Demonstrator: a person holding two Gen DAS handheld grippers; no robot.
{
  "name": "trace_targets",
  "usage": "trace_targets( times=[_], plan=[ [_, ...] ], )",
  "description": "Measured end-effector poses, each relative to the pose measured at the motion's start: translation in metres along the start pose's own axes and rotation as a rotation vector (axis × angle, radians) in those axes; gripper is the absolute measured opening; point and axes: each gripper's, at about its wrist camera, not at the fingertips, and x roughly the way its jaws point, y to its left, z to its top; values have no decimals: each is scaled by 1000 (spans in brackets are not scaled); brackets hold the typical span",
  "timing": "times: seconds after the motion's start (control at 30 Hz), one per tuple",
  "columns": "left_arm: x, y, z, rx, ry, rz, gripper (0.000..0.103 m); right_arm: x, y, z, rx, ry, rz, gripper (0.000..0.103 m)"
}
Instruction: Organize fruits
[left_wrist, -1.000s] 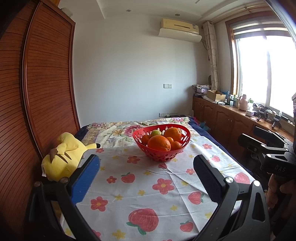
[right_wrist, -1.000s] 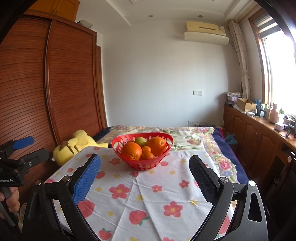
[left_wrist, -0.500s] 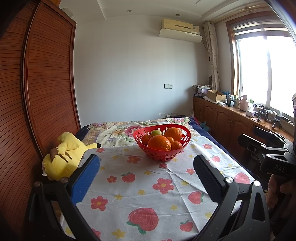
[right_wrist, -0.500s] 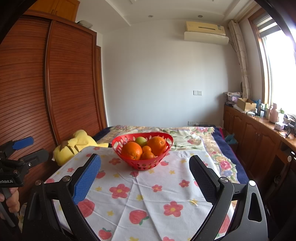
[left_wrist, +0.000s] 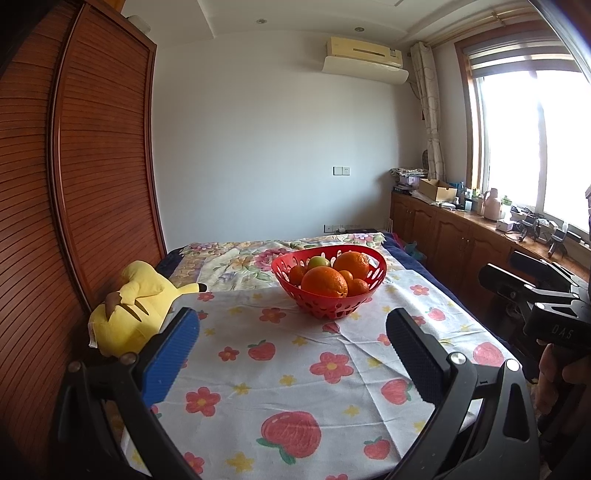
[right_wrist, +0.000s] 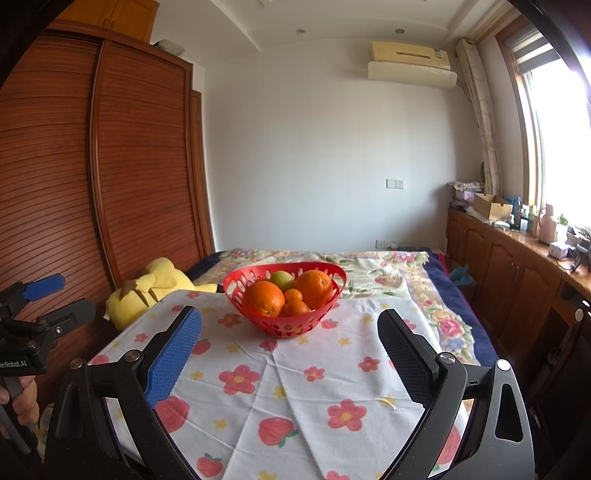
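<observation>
A red plastic basket (left_wrist: 364, 297) stands near the far edge of a table with a flower and strawberry cloth (left_wrist: 295, 365). It holds two large oranges (left_wrist: 324, 282), small mandarins (left_wrist: 357, 287) and a green fruit (left_wrist: 318, 262). The basket also shows in the right wrist view (right_wrist: 258, 321). My left gripper (left_wrist: 291, 336) is open and empty, hovering over the near part of the cloth, well short of the basket. My right gripper (right_wrist: 290, 332) is open and empty, also short of the basket. Each gripper shows at the edge of the other's view.
A yellow plush toy (left_wrist: 129, 314) lies at the table's left, against a wooden wardrobe (left_wrist: 74, 184). A bed with a floral cover (right_wrist: 388, 273) lies behind the table. Wooden cabinets with clutter (left_wrist: 461, 236) run under the window on the right.
</observation>
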Motion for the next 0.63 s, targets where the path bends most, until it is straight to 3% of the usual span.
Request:
trace_targets(
  times=[0.63],
  plan=[
    [-4,-4,0,10,-6,-4,102,0,-1,-1,1,2,0,98]
  ],
)
